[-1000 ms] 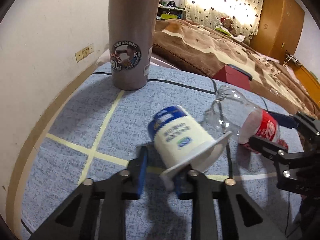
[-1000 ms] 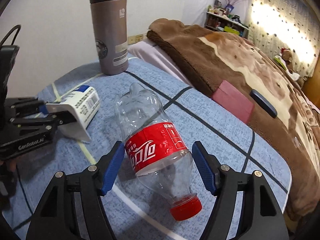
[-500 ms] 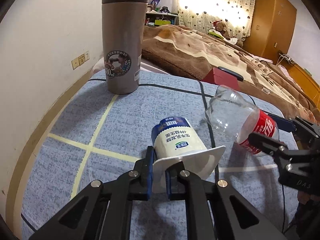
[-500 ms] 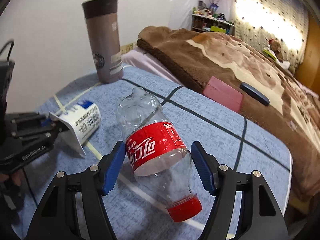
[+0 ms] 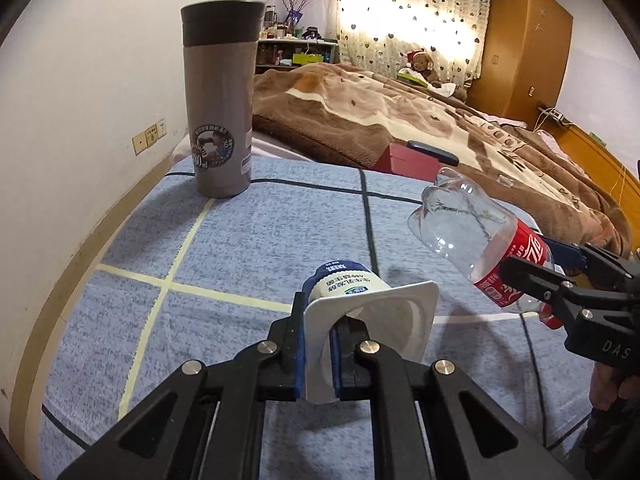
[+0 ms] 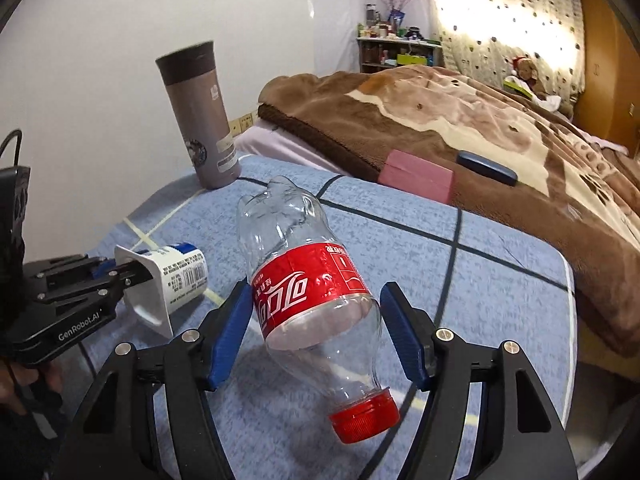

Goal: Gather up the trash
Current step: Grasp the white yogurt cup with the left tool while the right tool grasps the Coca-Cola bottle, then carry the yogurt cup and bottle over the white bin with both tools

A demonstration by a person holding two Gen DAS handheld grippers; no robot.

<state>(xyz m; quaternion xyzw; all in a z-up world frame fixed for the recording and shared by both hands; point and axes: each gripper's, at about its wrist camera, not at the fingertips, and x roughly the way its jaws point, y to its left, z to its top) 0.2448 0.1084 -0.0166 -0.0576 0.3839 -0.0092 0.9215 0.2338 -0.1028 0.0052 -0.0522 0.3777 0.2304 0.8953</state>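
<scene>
Blue towel-covered table (image 5: pixel 260 240) beside bed now well below both items: we lifted them since a second ago. Left gripper (image 5: pixel 318 354) pinching yogurt cup (image 5: pixel 360 304) rim between jaws. Right gripper (image 6: pixel 316 336) clamped on Coca-Cola bottle (image 6: pixel 304 284), cap toward us. Both pickups done; bin drop next.

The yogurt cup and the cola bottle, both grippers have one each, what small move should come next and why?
Probably carry both away toward a trash bin, which is not in view. The left gripper is clamped on the rim of the yogurt cup, and the right gripper holds the empty cola bottle by its red label, cap end nearest the camera. Both seem lifted off the blue towel.
</scene>
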